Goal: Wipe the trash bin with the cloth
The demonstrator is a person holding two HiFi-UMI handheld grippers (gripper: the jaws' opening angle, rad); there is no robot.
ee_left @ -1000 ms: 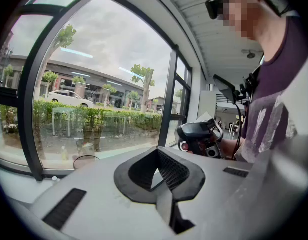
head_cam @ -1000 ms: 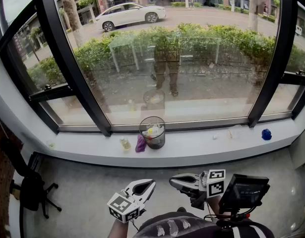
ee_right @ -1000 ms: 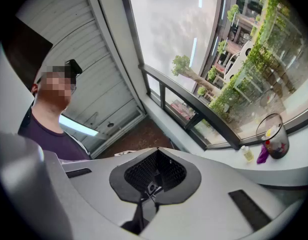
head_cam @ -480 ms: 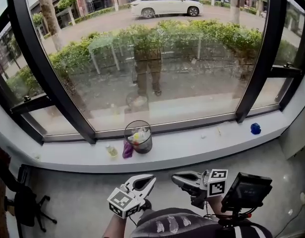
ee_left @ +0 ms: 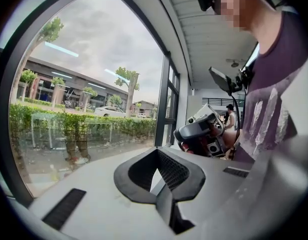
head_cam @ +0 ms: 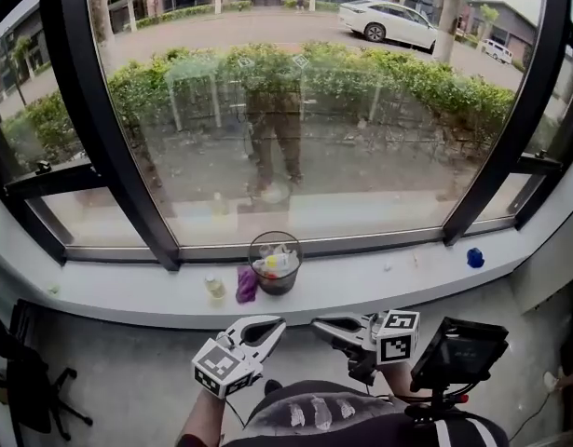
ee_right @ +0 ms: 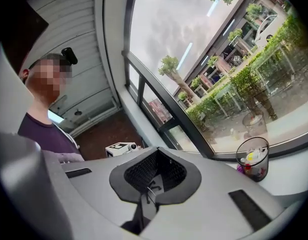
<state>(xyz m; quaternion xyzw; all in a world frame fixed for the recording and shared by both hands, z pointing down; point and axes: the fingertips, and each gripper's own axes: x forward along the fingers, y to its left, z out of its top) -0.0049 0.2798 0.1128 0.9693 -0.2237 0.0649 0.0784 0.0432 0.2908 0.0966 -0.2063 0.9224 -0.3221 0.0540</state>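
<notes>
On white window ledge (head_cam: 379, 284): trash bin (head_cam: 274, 262), purple cloth (head_cam: 246, 284) beside.

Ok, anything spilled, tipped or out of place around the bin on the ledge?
Nothing tipped or spilled. The trash bin stands upright on the ledge, rubbish inside, purple cloth crumpled at its left. Only a few small scraps lie loose on the ledge to its right.

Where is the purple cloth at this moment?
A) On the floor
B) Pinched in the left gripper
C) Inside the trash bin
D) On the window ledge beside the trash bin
D: the purple cloth lies on the window ledge just left of the trash bin, while the left gripper and right gripper are shut on nothing.
</notes>
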